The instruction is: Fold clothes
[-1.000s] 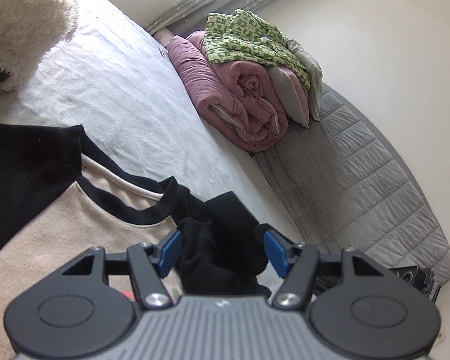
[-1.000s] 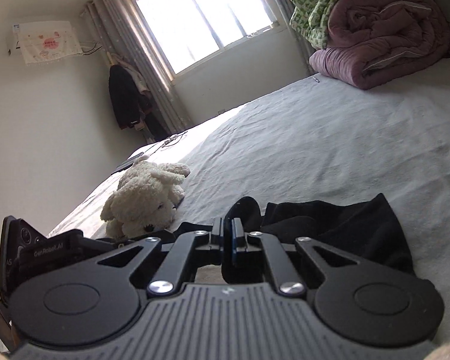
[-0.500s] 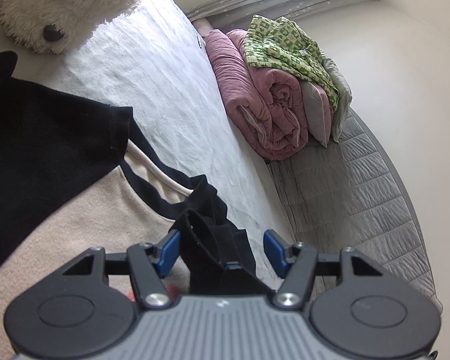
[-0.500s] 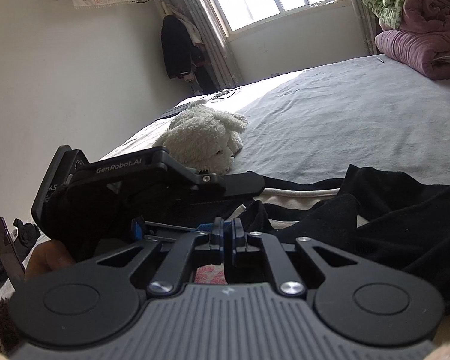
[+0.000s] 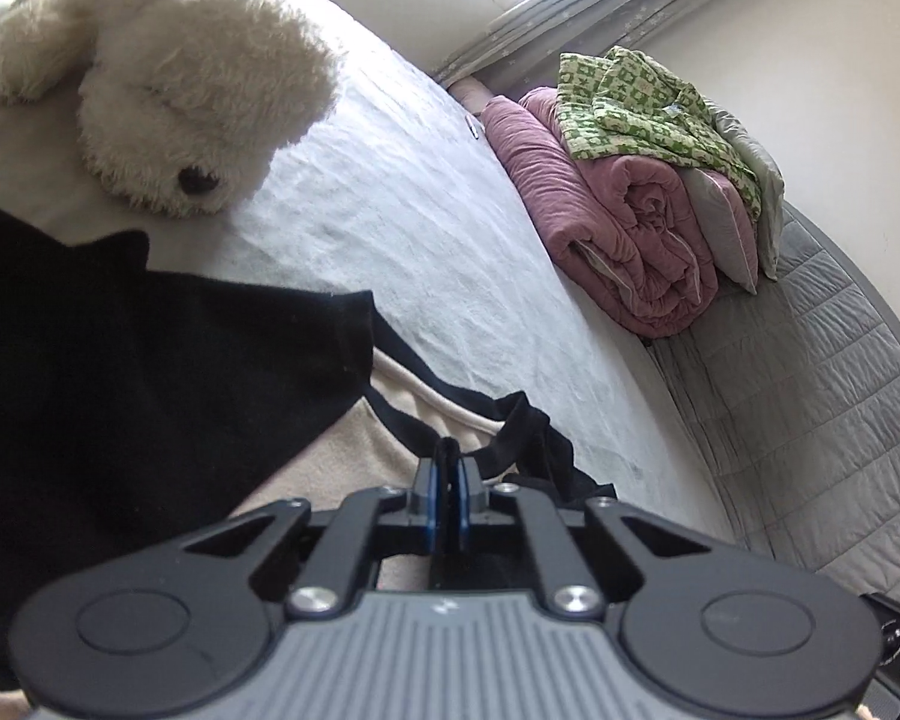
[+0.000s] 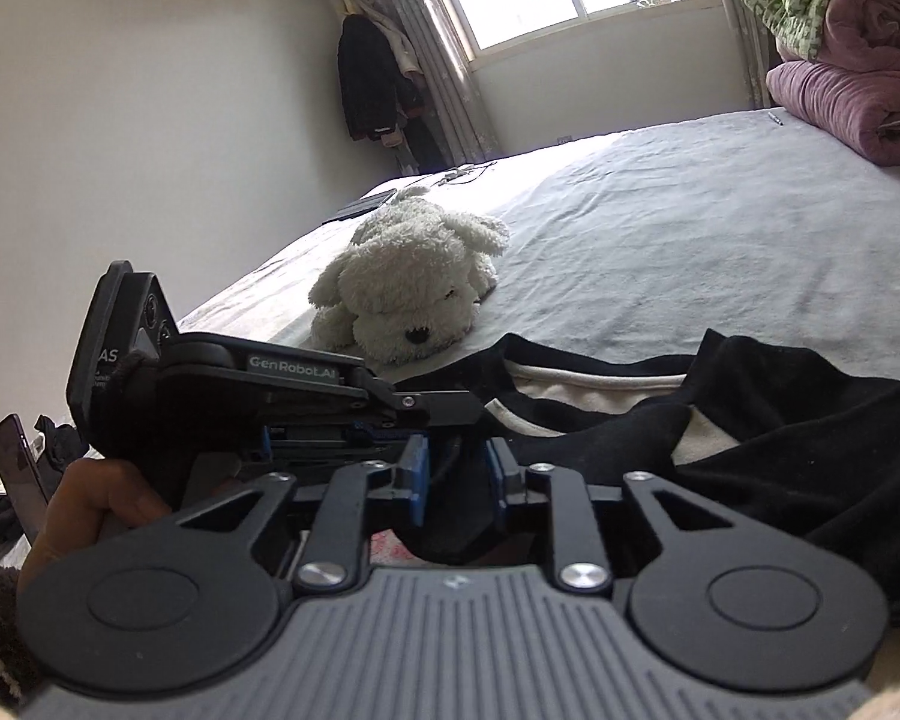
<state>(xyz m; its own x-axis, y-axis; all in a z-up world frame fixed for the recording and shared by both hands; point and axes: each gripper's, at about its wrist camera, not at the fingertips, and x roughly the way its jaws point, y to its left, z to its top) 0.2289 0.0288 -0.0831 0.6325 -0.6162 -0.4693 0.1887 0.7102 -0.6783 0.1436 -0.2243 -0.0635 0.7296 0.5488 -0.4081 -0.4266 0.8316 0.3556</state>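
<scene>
Bed point(image 5: 426, 252): left gripper point(image 5: 448, 483) pinches shirt point(image 5: 150, 372); only right view shows right gripper point(image 6: 455, 471) just parted.

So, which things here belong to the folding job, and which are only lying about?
Job:
- black and beige shirt
- left claw, shut on its black edge
- right claw, open

Lying about:
- plush dog
- pink quilt
- green patterned garment
- hanging coat

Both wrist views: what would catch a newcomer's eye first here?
A fluffy white plush dog lies on the grey bed, just beyond a black and beige shirt spread in front. The left gripper is shut on the shirt's black edge. At the bed's far end a rolled pink quilt carries a green patterned garment.
</scene>
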